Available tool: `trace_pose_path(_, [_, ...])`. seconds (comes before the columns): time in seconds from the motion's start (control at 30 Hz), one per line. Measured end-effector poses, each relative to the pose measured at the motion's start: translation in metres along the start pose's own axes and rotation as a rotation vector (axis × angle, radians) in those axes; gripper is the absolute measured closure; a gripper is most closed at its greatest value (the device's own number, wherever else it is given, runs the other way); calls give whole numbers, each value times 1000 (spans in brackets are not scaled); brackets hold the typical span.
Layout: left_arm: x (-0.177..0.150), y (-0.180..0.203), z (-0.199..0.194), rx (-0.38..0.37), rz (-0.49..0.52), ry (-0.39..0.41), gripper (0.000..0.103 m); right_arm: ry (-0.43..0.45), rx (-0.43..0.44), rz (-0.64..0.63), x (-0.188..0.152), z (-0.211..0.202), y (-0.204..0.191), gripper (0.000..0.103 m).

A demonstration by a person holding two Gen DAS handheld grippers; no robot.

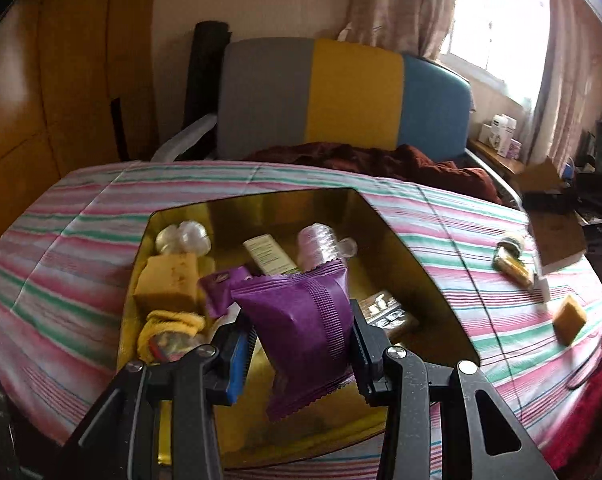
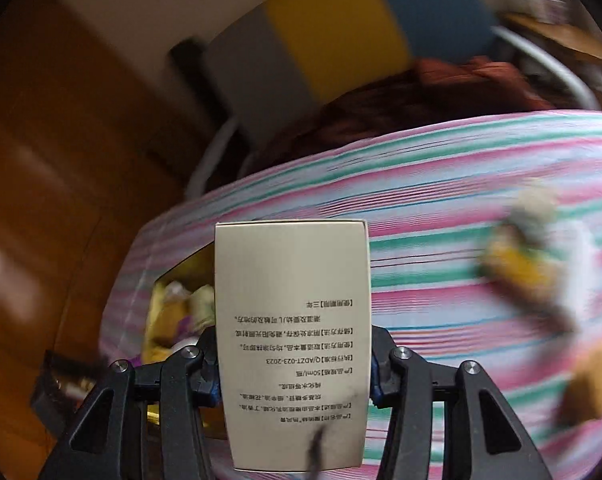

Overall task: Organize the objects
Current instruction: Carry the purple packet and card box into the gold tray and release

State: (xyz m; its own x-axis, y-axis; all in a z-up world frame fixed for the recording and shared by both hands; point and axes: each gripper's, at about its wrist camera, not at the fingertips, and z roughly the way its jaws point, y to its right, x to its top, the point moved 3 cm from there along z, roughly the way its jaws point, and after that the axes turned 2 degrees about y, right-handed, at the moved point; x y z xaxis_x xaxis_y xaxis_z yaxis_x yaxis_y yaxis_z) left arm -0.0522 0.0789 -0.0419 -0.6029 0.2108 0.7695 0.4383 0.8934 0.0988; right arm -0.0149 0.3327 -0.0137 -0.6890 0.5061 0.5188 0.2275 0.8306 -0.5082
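Note:
My left gripper [image 1: 301, 344] is shut on a purple snack packet [image 1: 301, 320] and holds it above the open gold box [image 1: 413, 264]. The box holds a yellow sponge [image 1: 167, 282], clear plastic cups [image 1: 319, 246], a small carton [image 1: 271, 254], another purple packet [image 1: 219, 292] and a yellow cloth [image 1: 169, 330]. My right gripper [image 2: 295, 372] is shut on a white carton with printed text [image 2: 293, 340], held upright above the striped cloth; the gold box [image 2: 177, 312] shows at its left, blurred.
On the striped bedsheet [image 1: 81, 240] to the right lie a small bottle [image 1: 511, 260], a sponge block [image 1: 569, 318] and cardboard [image 1: 557, 236]. A grey, yellow and blue headboard [image 1: 341, 96] and a red blanket [image 1: 401, 160] are behind. A wooden wardrobe [image 1: 41, 100] stands left.

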Motion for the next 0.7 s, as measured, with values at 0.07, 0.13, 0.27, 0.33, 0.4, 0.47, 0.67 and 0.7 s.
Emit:
trace_pose_path(0.07, [-3,-6,2,1,-20,-12,59,-29,36,-22,4,23,-25,51])
trace_pose_path(0.13, [-3,-12,4,2,-46,-23,53,-47,60,-36,10,47,-47,49])
trace_pose_path(0.27, [-3,-18,1,14,-59,-8,43,-77,36,-82,11,76,-72,44])
trace_pose_path(0.33, [-3,-23,0,21,-66,-6,43,-91,44,-97,5,80,-78,44])
trace_pose_path(0.4, [-3,-29,-2,34,-75,-1,43,-101,41,-108,-4,83,-78,44])
trace_pose_path(0.47, [-4,-34,-2,46,-84,0,43,-110,31,-110,-14,86,-78,44])
trace_pose_path(0.67, [-2,-43,-6,82,-107,5,41,-95,-4,-112,-37,77,-70,44])
trace_pose_path(0.7, [-2,-43,-7,85,-107,8,40,-92,-10,-117,-40,75,-70,44])
